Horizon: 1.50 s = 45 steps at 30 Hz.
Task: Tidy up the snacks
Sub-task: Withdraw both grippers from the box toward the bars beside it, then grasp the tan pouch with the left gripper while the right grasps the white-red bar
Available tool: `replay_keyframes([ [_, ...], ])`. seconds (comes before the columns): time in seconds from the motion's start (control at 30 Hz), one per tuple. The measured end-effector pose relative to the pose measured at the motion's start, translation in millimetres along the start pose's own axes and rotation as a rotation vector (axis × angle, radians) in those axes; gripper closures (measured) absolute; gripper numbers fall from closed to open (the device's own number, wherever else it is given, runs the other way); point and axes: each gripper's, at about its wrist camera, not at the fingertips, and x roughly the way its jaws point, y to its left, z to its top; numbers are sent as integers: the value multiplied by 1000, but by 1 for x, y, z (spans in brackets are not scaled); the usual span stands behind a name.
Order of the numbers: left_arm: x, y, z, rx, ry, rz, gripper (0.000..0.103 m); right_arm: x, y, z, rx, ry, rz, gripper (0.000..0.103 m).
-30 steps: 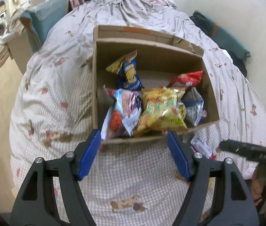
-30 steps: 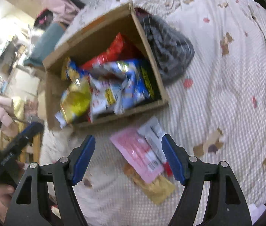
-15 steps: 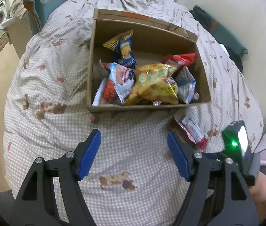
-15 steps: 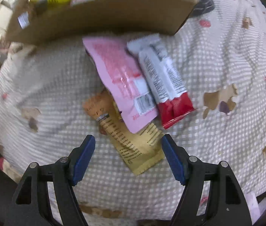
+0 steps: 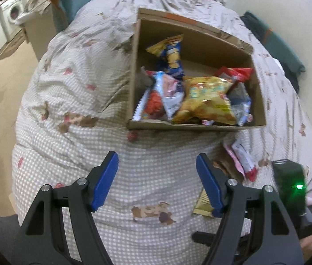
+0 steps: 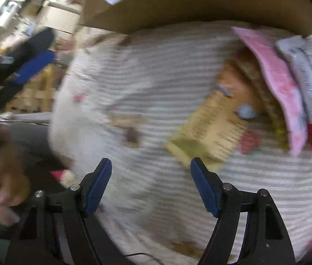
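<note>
Right gripper (image 6: 151, 185): you are swinging down onto the loose packets; jaws spread, empty.
Yellow packet (image 6: 209, 132): now just ahead of your right finger.
Left gripper (image 5: 157, 181): spread, pulling back from the box (image 5: 195, 127).

Both grippers, left (image 5: 157, 165) and right (image 6: 151, 172), have black angular arms with triangular cut-outs, silver screws and blue finger pads (image 5: 105, 180). A green light glows on the right unit's black housing.
</note>
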Motion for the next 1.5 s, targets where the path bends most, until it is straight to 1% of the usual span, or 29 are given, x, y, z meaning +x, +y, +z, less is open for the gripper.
replay_keyframes([
  [0.07,5,6,-1,-30,21,8,33,-12,-7,0,26,-26,-4,26],
  [0.13,15,7,-6,-44,58,21,33,-30,-17,2,64,-83,-6,26],
  [0.17,22,5,-9,-46,81,23,33,-42,-19,2,82,-129,-11,26],
  [0.23,40,-5,-17,-31,150,-2,33,-60,-26,4,134,-218,-2,26],
  [0.3,55,-25,-27,35,205,-32,33,-82,-38,3,198,-317,-21,26],
  [0.33,63,-40,-32,101,234,-43,33,-92,-45,2,236,-365,-41,26],
  [0.4,73,-66,-42,221,252,-42,33,-107,-62,-2,315,-432,-77,26],
  [0.47,80,-90,-51,315,262,-53,33,-118,-77,-6,374,-465,-82,26],
  [0.57,88,-112,-57,374,268,-81,33,-124,-89,-12,434,-499,-121,26],
  [0.63,96,-128,-64,422,270,-75,34,-135,-102,-14,455,-500,-158,26],
  [0.67,102,-134,-67,442,275,-60,34,-136,-105,-15,455,-491,-186,26],
  [0.73,112,-143,-72,464,292,-36,40,-119,-99,-7,437,-453,-255,26],
  [0.8,119,-147,-72,467,288,-7,41,-110,-102,10,385,-386,-345,26],
  [0.87,123,-148,-71,465,278,14,46,-95,-97,23,324,-327,-418,29],
  [0.93,128,-147,-67,472,278,23,57,-80,-92,33,263,-281,-477,29],
  [0.97,129,-146,-67,475,281,22,57,-74,-89,38,240,-263,-497,29],
  [1.0,129,-145,-66,477,277,22,61,-67,-88,41,216,-241,-520,29],
  [1.03,131,-146,-66,482,273,31,66,-61,-86,45,194,-226,-544,29],
  [1.07,130,-146,-66,485,272,38,68,-56,-83,47,176,-222,-565,30],
  [1.13,128,-144,-66,483,273,42,74,-51,-81,52,153,-219,-600,30],
  [1.2,121,-132,-69,468,281,47,76,-38,-76,59,125,-200,-627,32],
  [1.23,118,-128,-69,459,282,50,77,-33,-76,60,122,-192,-639,34],
  [1.27,116,-125,-68,448,280,56,78,-29,-77,59,123,-186,-647,39],
  [1.3,112,-119,-66,437,274,65,79,-28,-77,59,124,-184,-649,46],
  [1.33,109,-115,-65,428,268,74,80,-23,-76,63,125,-182,-648,51],
  [1.37,107,-112,-63,419,266,79,80,-22,-74,63,122,-178,-648,62],
  [1.4,105,-108,-62,405,267,79,81,-23,-73,62,117,-179,-651,67],
  [1.5,100,-98,-59,374,269,84,81,-33,-75,55,126,-193,-629,71],
])
